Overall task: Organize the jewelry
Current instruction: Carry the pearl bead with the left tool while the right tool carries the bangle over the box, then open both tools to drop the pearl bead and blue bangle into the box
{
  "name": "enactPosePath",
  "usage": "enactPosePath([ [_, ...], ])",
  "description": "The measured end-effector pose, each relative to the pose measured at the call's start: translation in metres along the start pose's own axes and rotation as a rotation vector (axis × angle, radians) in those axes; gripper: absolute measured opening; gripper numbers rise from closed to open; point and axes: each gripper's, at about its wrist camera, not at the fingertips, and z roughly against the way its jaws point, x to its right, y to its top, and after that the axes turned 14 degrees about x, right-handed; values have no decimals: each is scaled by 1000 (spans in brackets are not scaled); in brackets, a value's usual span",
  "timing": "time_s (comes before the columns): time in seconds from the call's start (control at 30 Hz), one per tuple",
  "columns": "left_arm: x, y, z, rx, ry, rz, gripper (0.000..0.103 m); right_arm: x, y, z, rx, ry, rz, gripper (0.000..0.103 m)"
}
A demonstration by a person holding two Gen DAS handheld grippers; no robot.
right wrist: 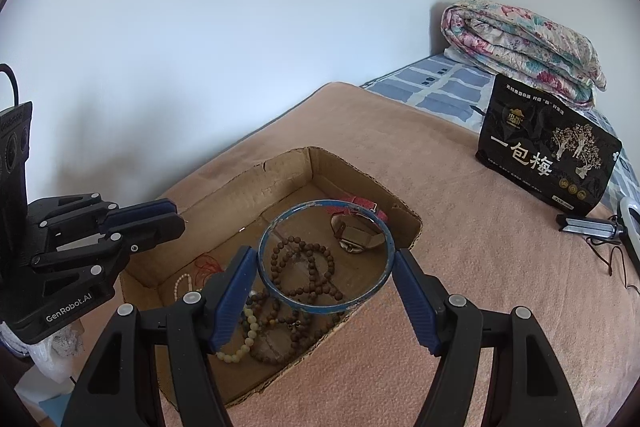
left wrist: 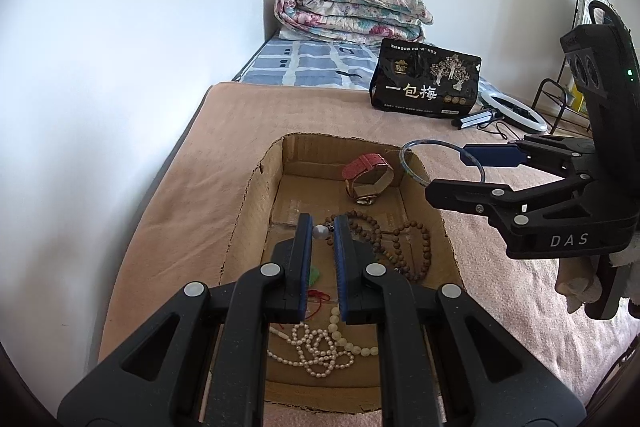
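A shallow cardboard box [left wrist: 256, 211] [right wrist: 280, 167] lies on a pink blanket and holds jewelry: a pink-strapped watch [left wrist: 366, 177] [right wrist: 354, 235], brown bead strands [left wrist: 400, 243] [right wrist: 308, 267], a white pearl necklace [left wrist: 316, 347] and a pale bead bracelet [right wrist: 244, 335]. My left gripper [left wrist: 323, 231] is over the box, its fingers nearly closed on a small white pearl piece [left wrist: 320, 231]. My right gripper [right wrist: 326, 271] holds a blue bangle [right wrist: 324, 259] [left wrist: 440, 163] by its two sides above the box's right edge.
A black snack bag [left wrist: 424, 83] [right wrist: 548, 155] stands on the bed beyond the box. A folded floral quilt [left wrist: 352, 11] [right wrist: 520, 47] lies at the head. A ring light [left wrist: 516, 111] and its cable lie at the right. A wall runs along the left.
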Motion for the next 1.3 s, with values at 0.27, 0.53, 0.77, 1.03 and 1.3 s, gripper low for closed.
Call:
enactPosePath([
  [0.27, -6, -7, -4, -19, -5, 9, 9, 0, -2, -14, -17, 8, -24, 72],
  [0.53, -7, -10, -6, -25, -4, 9, 9, -2, 0, -24, -27, 15, -30, 72],
  [0.77, -5, -13, -7, -37, 1, -3, 9, -2, 3, -27, -27, 12, -42, 80],
  [1.03, -6, -13, -1, -23, 15, 16, 48, -2, 7, -20, -8, -1, -45, 86],
  [1.3, 0, -9, 8, -13, 23, 5, 48, -3, 9, -9, 1, -13, -39, 86],
])
